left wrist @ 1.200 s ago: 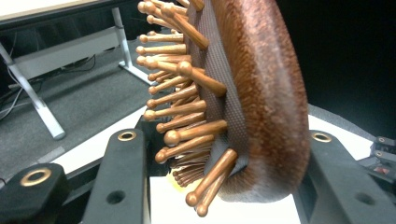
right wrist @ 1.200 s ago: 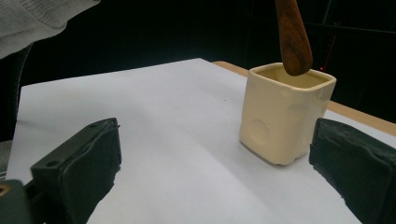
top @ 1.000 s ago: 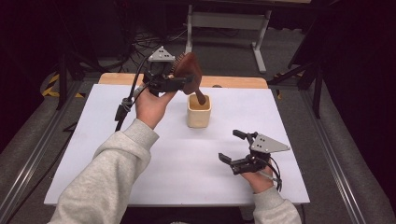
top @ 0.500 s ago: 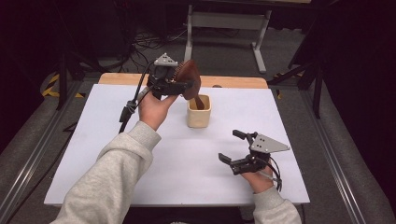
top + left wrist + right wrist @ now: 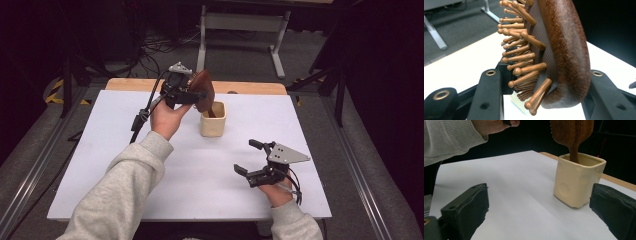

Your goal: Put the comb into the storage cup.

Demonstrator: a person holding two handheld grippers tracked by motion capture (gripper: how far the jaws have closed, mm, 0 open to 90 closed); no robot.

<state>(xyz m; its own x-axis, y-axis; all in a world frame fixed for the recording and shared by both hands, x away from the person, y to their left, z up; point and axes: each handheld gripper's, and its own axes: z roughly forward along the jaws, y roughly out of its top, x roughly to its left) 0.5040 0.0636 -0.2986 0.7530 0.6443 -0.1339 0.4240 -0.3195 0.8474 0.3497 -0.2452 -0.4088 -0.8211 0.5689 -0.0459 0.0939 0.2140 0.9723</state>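
While clamped in the left claw, brown wooden hairbrush, round-tipped pegs, handle in cream cup.

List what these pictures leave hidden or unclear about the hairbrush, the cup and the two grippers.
- Hairbrush handle: its lower end is hidden inside the cream cup by the cup's wall, in the right gripper view.
- Cup bottom: hidden by its wall in the high view.
- Brush top: cut off by the upper edge in both gripper views.
- Left gripper: too small in the high view to show where its jaws press.
- Right gripper: open, nothing held.
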